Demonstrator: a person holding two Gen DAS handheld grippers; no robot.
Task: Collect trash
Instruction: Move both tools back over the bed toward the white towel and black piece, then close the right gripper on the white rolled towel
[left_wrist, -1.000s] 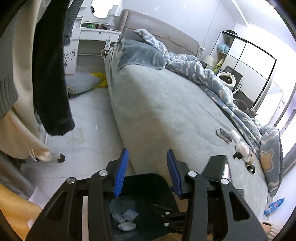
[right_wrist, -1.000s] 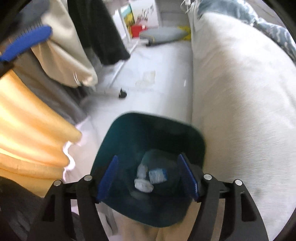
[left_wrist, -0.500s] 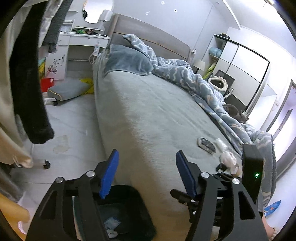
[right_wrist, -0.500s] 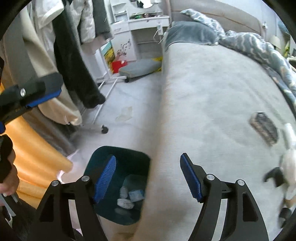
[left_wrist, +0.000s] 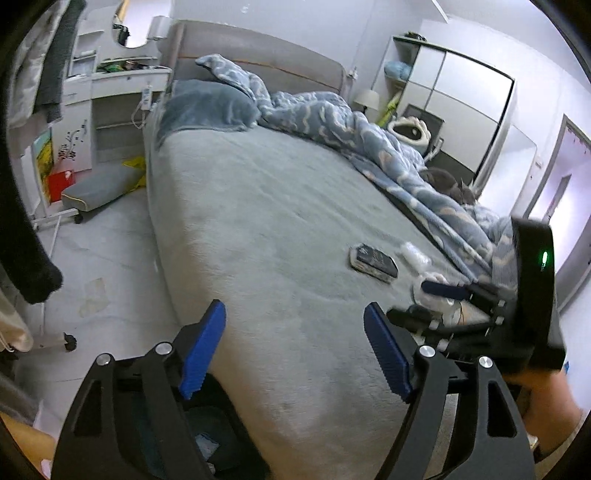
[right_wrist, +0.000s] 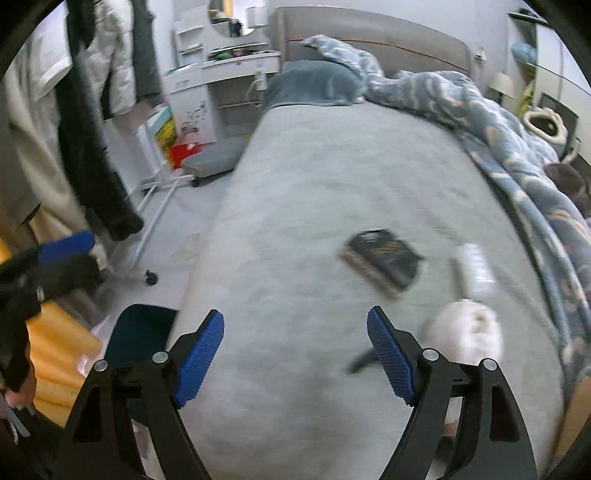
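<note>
A dark flat packet (right_wrist: 382, 256) lies on the grey bed (right_wrist: 314, 206); it also shows in the left wrist view (left_wrist: 373, 263). Right of it are a clear crumpled wrapper (right_wrist: 476, 267) and a white wad (right_wrist: 467, 338), with a small black piece (right_wrist: 364, 360) beside it. The dark bin (right_wrist: 138, 336) stands on the floor by the bed's left side, with bits of trash inside in the left wrist view (left_wrist: 207, 445). My right gripper (right_wrist: 295, 356) is open and empty above the bed, short of the packet. My left gripper (left_wrist: 295, 350) is open and empty over the bed's edge and bin.
A blue patterned duvet (left_wrist: 354, 125) is bunched along the bed's right side. Clothes hang on a rack at the left (right_wrist: 96, 122). A grey cushion (left_wrist: 99, 186) and a red box (left_wrist: 59, 181) lie on the floor by the white desk (left_wrist: 122, 85).
Both grippers have risen from over the bin and swung right toward the bed. The right gripper now faces the packet and wads. Both stay open.
</note>
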